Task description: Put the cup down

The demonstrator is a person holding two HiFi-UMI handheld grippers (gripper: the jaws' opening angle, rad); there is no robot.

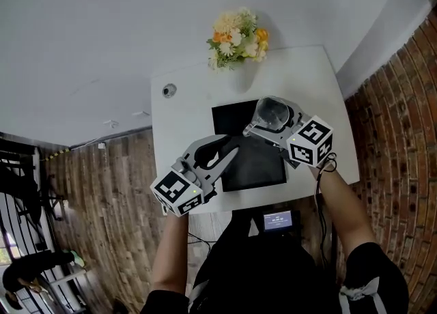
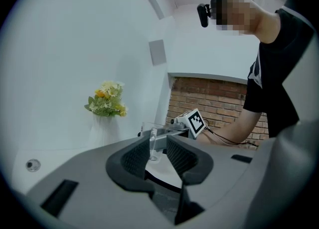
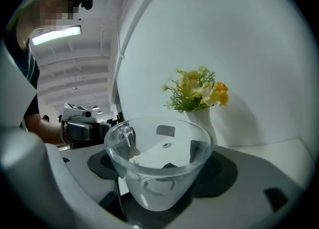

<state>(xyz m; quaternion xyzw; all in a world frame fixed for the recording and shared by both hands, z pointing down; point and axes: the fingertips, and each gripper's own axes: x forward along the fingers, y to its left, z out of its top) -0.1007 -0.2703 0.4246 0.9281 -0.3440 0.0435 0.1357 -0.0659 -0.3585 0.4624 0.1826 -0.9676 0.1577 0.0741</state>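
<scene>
A clear glass cup [image 1: 273,110] is over the far right corner of the black mat [image 1: 252,166] on the white table [image 1: 184,111]. My right gripper [image 1: 270,120] is shut on the cup, with a jaw on either side of it. In the right gripper view the cup [image 3: 158,166] fills the space between the jaws and stands upright. Whether its base touches the mat I cannot tell. My left gripper [image 1: 227,150] hangs open over the mat's left side, holding nothing. Through its open jaws the left gripper view shows the cup [image 2: 152,142] and the right gripper's marker cube [image 2: 195,122].
A white vase of yellow and orange flowers [image 1: 237,38] stands at the table's far edge. A small round fitting [image 1: 169,90] sits at the far left corner. A small screen device [image 1: 278,221] is at the near edge. A brick wall [image 1: 403,108] runs along the right.
</scene>
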